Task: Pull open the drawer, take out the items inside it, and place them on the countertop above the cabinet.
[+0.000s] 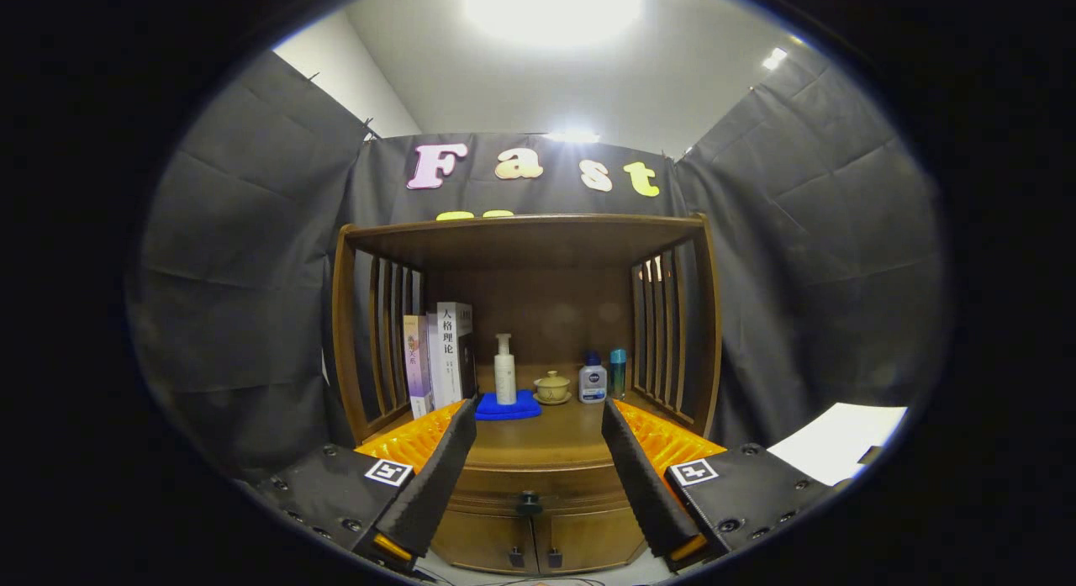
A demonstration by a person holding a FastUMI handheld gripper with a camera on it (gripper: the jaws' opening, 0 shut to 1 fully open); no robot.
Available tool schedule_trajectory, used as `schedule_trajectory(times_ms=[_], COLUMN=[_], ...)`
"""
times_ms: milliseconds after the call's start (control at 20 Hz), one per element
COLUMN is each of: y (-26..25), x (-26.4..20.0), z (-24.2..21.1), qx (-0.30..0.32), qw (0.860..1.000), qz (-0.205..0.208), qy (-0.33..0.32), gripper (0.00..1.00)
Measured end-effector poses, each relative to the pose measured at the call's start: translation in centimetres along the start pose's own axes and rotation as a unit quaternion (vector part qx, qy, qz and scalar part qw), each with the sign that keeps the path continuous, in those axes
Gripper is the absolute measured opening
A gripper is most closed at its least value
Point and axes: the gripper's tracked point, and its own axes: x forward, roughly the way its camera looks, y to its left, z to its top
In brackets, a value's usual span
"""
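Note:
A brown wooden cabinet stands ahead of me with its countertop [542, 441] inside an open shelf frame. Below the countertop the drawer [531, 485] is closed, with a dark round knob [529, 503] at its middle. My gripper [538, 418] is open, its two fingers [437, 472] spread wide either side of the cabinet front, with nothing between them. The knob lies between the fingers and beyond them, some way off. Under the drawer are two small cabinet doors [534, 540] with dark handles. The drawer's contents are hidden.
On the countertop, at the back, stand a few upright books [439, 355], a white pump bottle [504, 372] on a blue cloth [507, 407], a small lidded cup [552, 388], a clear bottle [593, 378] and a teal bottle [618, 372]. Slatted wooden sides [664, 334] flank the shelf.

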Motion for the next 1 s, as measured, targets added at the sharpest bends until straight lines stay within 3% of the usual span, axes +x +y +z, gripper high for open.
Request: schedule_trajectory(times_ms=[1000], y=[0.4], x=[9.9], z=[-19.5], qx=[0.004], qw=[0.991], qz=[0.033], qy=[0.131], gripper=[0.96])
